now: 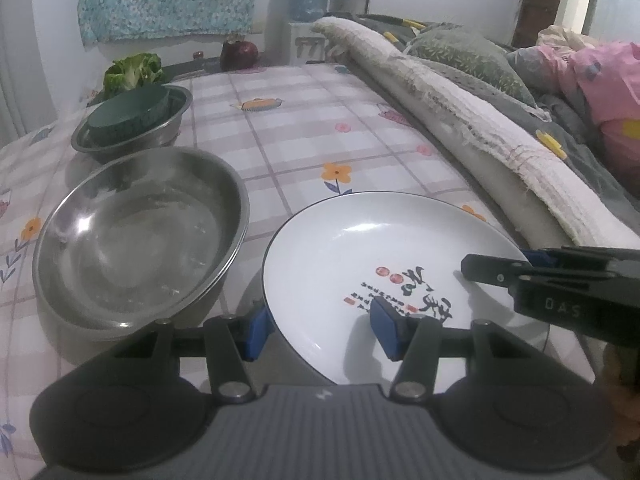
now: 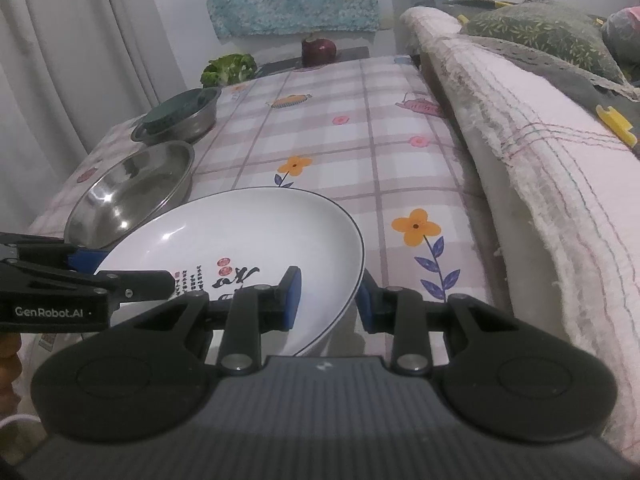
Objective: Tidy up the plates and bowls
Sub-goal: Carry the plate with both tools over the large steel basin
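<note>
**Both jaws straddle the plate rim, sorting barely begun**

Jaws of the left gripper (image 1: 320,330) stand apart astride the near-left rim of the white plate (image 1: 360,248); those of the right gripper (image 2: 329,300) straddle its right rim, with a visible gap, so neither seems clamped. On the checked tablecloth (image 1: 288,128), the plate sits tilted beside the large steel bowl (image 1: 136,236). Behind it, the smaller steel bowl (image 1: 168,120) already holds a green dish (image 1: 124,114). Stacking the rest appears left to do.
</note>
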Demonstrator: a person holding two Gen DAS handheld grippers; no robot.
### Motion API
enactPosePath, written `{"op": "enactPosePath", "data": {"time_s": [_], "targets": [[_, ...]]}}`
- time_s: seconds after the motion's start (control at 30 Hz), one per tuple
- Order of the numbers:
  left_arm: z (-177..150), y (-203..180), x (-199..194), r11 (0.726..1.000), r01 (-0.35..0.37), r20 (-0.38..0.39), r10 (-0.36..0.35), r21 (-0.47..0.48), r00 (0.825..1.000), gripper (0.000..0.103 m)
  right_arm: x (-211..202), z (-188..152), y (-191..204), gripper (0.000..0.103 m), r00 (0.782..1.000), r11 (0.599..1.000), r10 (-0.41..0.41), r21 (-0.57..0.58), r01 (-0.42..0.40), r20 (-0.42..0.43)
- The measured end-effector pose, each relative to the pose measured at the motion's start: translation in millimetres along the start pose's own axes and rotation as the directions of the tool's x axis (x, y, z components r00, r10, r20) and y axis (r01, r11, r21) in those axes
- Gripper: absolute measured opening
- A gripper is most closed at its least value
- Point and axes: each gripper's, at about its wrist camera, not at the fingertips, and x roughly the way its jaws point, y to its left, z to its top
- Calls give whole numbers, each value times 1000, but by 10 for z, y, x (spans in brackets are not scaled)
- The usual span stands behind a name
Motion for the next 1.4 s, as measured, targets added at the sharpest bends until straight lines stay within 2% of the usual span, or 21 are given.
{"op": "enactPosePath", "data": {"time_s": [0.8, 1.4], "targets": [[226, 42, -223, 1000, 21, 87, -20, -12, 996, 54, -225, 295, 69, 29, 997, 1000, -19, -17, 20, 68], [381, 526, -419, 996, -42, 128, 51, -72, 990, 54, -89, 612, 537, 29, 995, 997, 49, -67, -43, 92]]}}
